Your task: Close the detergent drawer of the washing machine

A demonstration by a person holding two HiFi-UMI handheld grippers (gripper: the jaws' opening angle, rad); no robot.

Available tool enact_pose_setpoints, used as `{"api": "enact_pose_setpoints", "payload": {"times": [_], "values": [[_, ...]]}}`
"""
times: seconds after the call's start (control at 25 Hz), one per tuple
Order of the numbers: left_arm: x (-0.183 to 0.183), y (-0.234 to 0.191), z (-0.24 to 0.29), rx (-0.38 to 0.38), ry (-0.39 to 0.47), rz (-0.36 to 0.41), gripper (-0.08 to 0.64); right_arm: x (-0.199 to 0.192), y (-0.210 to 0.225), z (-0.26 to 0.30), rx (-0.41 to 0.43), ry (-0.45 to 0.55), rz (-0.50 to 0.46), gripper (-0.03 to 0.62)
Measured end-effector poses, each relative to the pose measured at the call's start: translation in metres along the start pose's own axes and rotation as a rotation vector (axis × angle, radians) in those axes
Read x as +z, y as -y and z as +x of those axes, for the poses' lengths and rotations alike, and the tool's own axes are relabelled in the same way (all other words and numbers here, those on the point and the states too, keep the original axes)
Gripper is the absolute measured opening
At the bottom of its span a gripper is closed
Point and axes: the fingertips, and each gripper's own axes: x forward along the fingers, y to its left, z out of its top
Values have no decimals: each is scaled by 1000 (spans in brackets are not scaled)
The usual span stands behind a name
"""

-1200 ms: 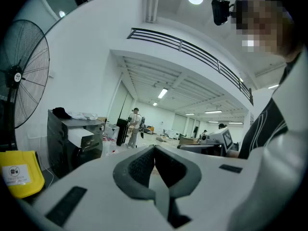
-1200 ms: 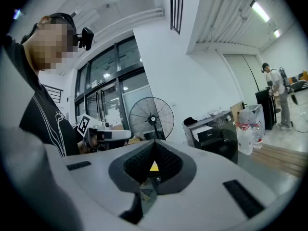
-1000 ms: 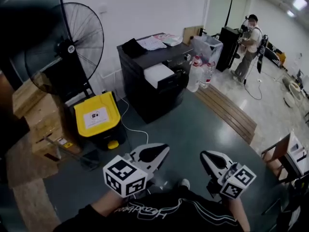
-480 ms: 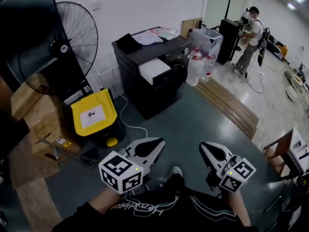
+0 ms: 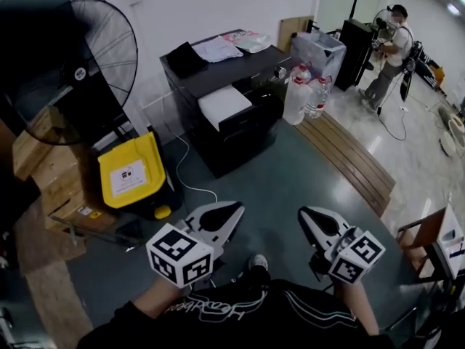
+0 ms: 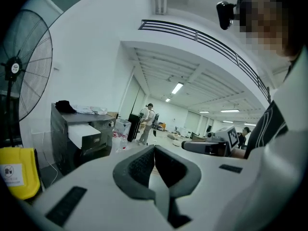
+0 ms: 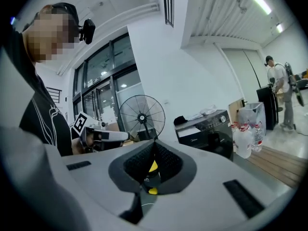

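Grey workshop floor (image 5: 290, 187), dark washing machine (image 5: 243, 133) at far side, white detergent drawer (image 5: 224, 106) pulled out, left gripper (image 5: 234, 209) and right gripper (image 5: 305, 214) near, both clenched empty.

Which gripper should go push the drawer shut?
Left, marginally. Both hang far from the washer, fingers shut, but the left gripper lines up nearer the open drawer; the right gripper sits farther aside.

The head camera is looking steeply down over the left hand-held gripper (image 5: 234, 209) and right hand-held gripper (image 5: 305, 214), toward the washing machine (image 5: 243, 138), well apart. Each gripper camera is sitting low, looking along its own jaws. All three views are sharing the washing machine and fan (image 5: 78, 70).
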Motion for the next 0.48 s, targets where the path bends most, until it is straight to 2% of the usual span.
{"api": "enact_pose_setpoints", "payload": {"times": [0.12,0.48], "values": [[8,-19,35,26,-1,-34,23,7,37,18,22,-18,3,26],[28,-65,102,144,7,-25,23,15,121,67,103,-87,-8,26]]}}
